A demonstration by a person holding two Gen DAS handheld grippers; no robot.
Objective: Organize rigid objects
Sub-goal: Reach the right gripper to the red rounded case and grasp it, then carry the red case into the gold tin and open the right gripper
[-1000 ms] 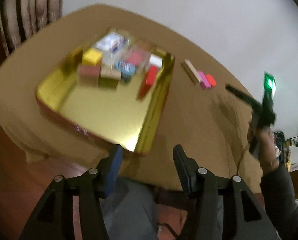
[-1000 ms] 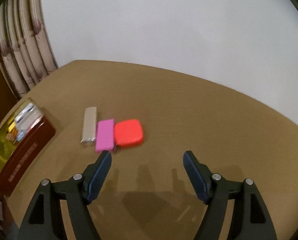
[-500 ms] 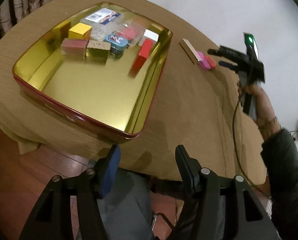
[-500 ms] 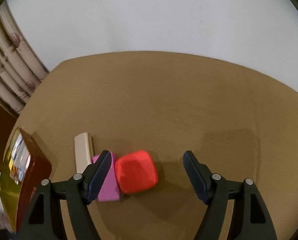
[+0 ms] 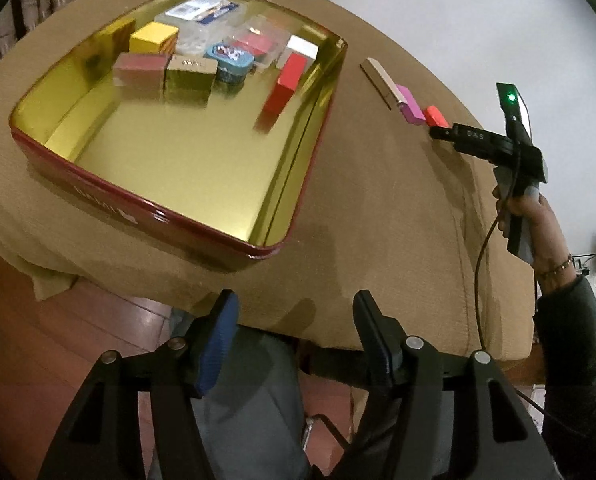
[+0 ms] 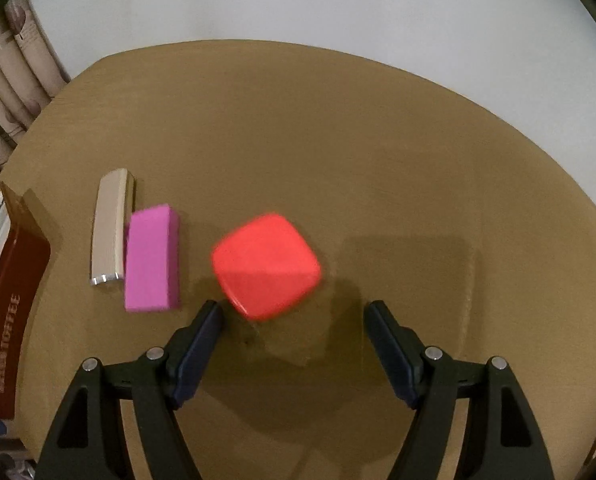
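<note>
Brown table (image 5: 378, 208) — gold tin (image 5: 202, 216) holds small boxes (image 5: 154, 38).

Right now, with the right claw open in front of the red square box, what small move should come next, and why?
Probably ease the right claw forward and slightly down until its fingers straddle the red square box. The claw is open, the box lies just beyond the fingertips, and the pink box sits apart to the left.
</note>
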